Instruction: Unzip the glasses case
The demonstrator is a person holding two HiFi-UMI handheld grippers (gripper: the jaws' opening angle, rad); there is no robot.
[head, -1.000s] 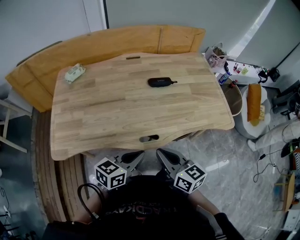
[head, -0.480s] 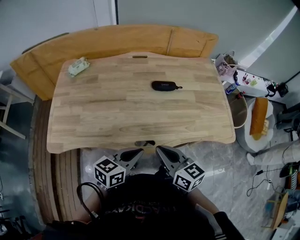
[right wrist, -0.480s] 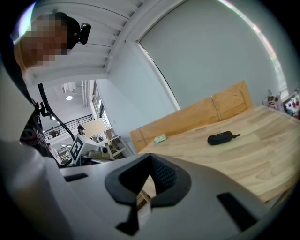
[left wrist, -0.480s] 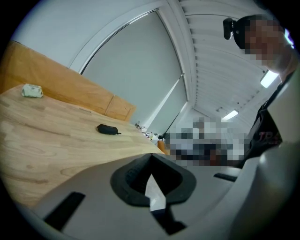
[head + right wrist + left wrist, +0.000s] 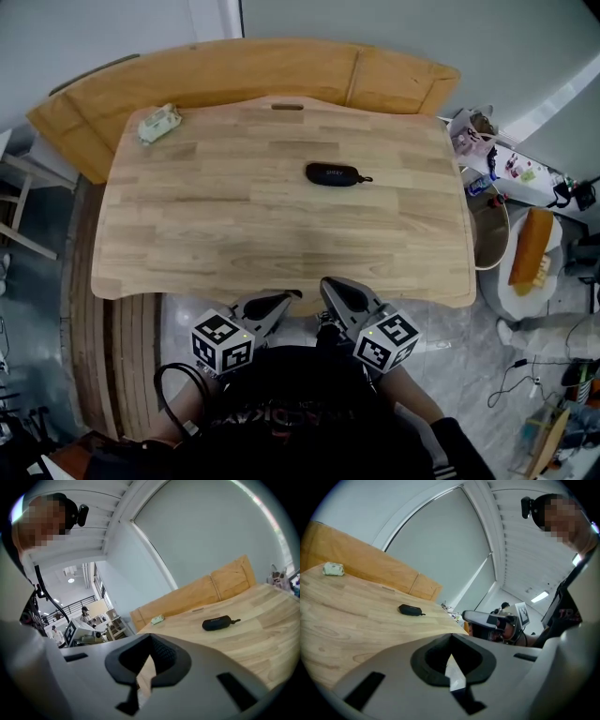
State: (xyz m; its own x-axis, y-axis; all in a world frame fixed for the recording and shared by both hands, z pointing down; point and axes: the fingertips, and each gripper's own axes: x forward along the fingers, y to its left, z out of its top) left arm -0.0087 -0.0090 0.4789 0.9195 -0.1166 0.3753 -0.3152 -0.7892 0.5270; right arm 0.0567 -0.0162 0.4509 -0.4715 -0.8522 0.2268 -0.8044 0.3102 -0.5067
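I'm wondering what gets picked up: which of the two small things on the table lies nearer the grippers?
The black glasses case, near the middle of the table. The pale green packet lies farther off, at the far left corner.

A pale wooden table [image 5: 234, 234] stands on a glossy grey floor [image 5: 450, 347]. Behind the table, wooden boards [image 5: 234, 80] lean along a plain grey wall [image 5: 375, 28]. A cluttered white shelf [image 5: 520, 169] sits right of it, and wooden planks [image 5: 127, 356] lie under its left end.
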